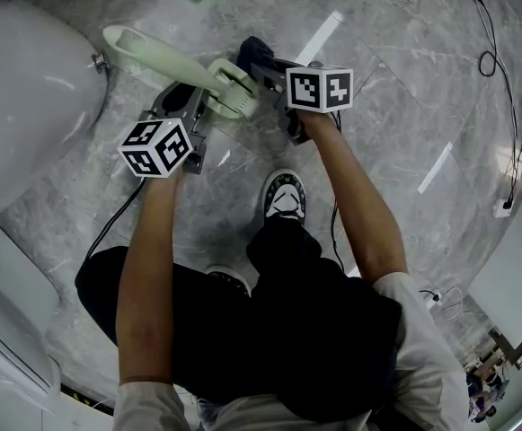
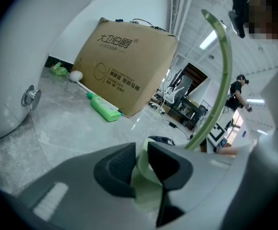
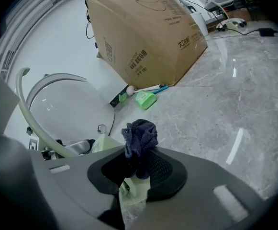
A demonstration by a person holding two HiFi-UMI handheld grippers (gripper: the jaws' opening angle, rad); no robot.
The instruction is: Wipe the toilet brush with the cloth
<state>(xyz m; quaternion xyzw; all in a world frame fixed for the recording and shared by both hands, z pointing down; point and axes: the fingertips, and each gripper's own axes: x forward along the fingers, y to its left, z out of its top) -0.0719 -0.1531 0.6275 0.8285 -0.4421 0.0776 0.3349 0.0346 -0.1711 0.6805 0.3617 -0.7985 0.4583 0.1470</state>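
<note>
Left gripper [image 2: 139, 161] fingers clench the pale green toilet brush [image 1: 166, 57], which stretches toward 10 o'clock; right gripper [image 3: 136, 169] fingers grasp the dark cloth [image 3: 139, 134].

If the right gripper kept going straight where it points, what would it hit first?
Past the cloth it holds, probably bare marble floor, then the green bottle by the cardboard box; depth is unclear.

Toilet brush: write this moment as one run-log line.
left gripper: shut on toilet brush | right gripper: shut on cloth
</note>
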